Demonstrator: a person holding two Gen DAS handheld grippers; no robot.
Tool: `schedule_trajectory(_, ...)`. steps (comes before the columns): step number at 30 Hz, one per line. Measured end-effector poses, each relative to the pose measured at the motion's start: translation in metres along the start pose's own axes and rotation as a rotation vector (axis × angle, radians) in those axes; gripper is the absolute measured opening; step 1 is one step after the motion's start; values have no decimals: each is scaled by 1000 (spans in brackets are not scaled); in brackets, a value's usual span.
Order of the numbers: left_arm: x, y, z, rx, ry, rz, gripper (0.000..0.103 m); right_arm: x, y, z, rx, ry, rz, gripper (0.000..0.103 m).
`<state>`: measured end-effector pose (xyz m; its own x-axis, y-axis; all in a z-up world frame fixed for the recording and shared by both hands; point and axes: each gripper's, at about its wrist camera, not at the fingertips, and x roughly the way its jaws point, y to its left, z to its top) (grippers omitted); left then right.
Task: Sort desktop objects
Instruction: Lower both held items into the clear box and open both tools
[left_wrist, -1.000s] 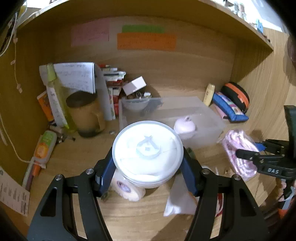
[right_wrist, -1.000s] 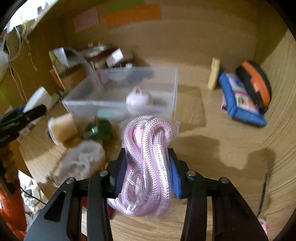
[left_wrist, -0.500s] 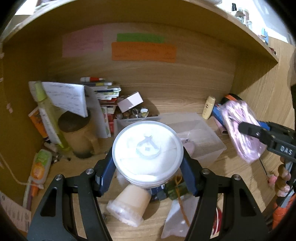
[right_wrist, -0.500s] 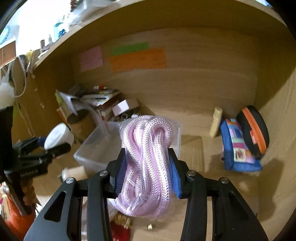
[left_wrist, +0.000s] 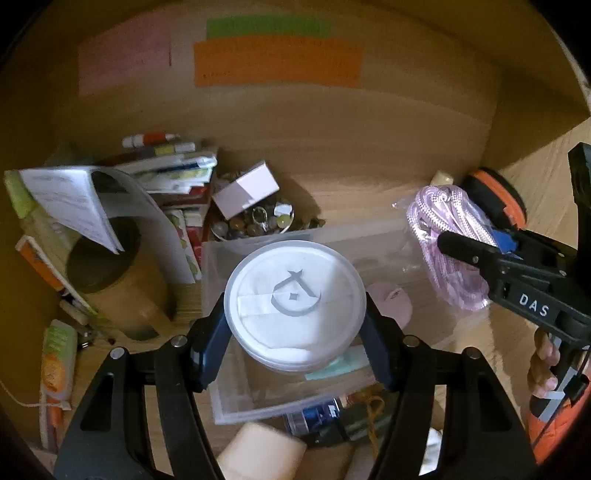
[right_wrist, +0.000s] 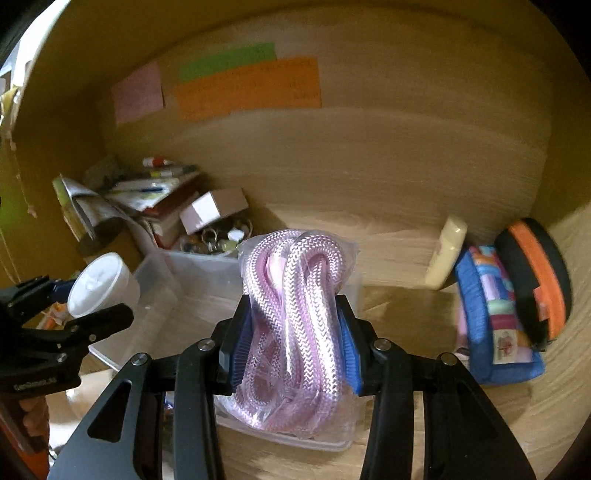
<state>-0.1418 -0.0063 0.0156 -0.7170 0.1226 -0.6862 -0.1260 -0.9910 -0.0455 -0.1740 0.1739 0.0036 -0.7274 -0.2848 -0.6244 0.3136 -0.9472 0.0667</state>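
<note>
My left gripper is shut on a round white lidded tub and holds it above the clear plastic bin. The tub also shows in the right wrist view. My right gripper is shut on a bagged pink rope, held above the bin's right part. In the left wrist view the rope hangs over the bin's right edge. A pink round object lies inside the bin.
A brown mug, papers and stacked books crowd the back left. A bowl of small trinkets sits behind the bin. A blue pouch, an orange-black case and a cream tube lie at right. Loose items lie in front of the bin.
Both grippers have moved forward over the clear bin, each still holding its object. The rope now hangs over the bin's right side and the tub over its middle.
</note>
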Motion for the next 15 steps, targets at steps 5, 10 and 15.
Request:
schedule_trajectory(5, 28, 5, -1, -13, 51, -7, 64, 18, -6, -5, -1, 31, -5, 39)
schedule_trajectory(10, 43, 7, -2, -16, 82, -9, 64, 24, -6, -8, -18, 46, -23, 39)
schedule_trajectory(15, 48, 1, -5, 15, 128, -13, 64, 33, -3, -12, -56, 77, -53, 39)
